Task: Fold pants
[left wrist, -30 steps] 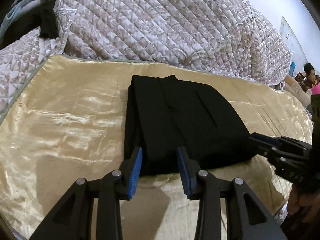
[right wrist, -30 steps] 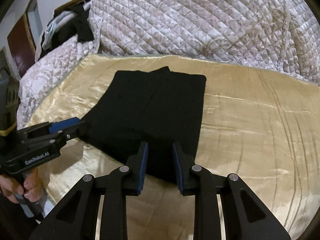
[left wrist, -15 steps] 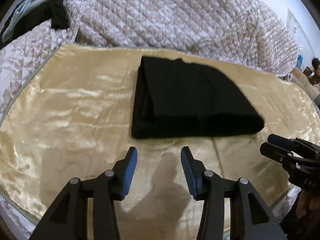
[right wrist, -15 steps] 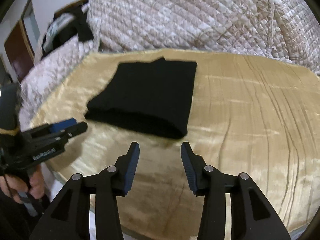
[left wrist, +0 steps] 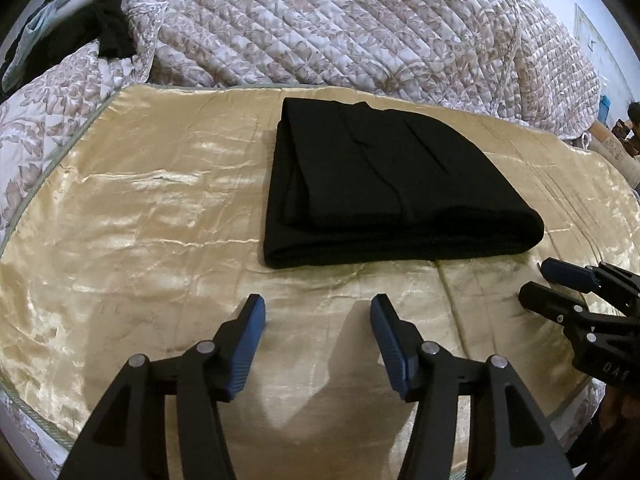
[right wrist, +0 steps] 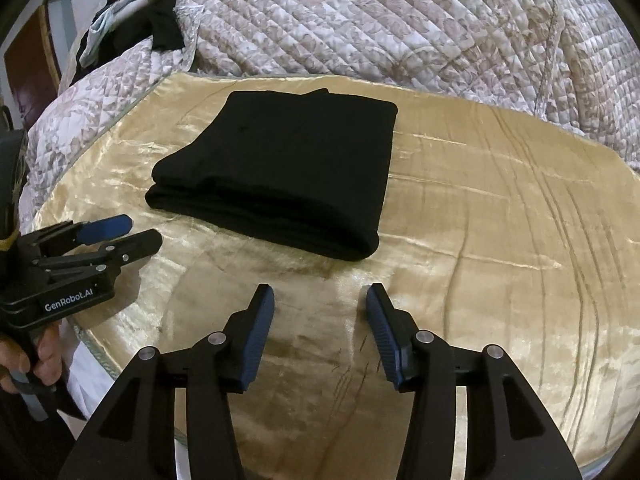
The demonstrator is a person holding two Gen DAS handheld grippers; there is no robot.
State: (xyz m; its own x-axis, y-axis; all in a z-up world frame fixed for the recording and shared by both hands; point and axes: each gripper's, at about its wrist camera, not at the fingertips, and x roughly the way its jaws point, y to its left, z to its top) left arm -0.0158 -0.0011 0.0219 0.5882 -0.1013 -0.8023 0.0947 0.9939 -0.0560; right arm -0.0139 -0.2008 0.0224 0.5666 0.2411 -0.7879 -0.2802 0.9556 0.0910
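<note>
folded black pants (left wrist: 384,184) on gold sheet (left wrist: 140,216), l tool (left wrist: 316,316) & r tool (right wrist: 320,306) opening, empty, r tool half cut off

The left gripper (left wrist: 317,314), jaws opening with nothing between them, hangs over gold cloth (left wrist: 140,216), the folded black pants (left wrist: 384,184) just ahead, the right gripper (left wrist: 548,280) off to its right.

Black pants (left wrist: 384,184) folded into a flat rectangular stack

Plain dark fabric, several layers thick; rounded fold edge facing the cameras; layered edges showing along the left side; lying flat on the golden satin bed cover (left wrist: 140,208); free of both grippers.
</note>
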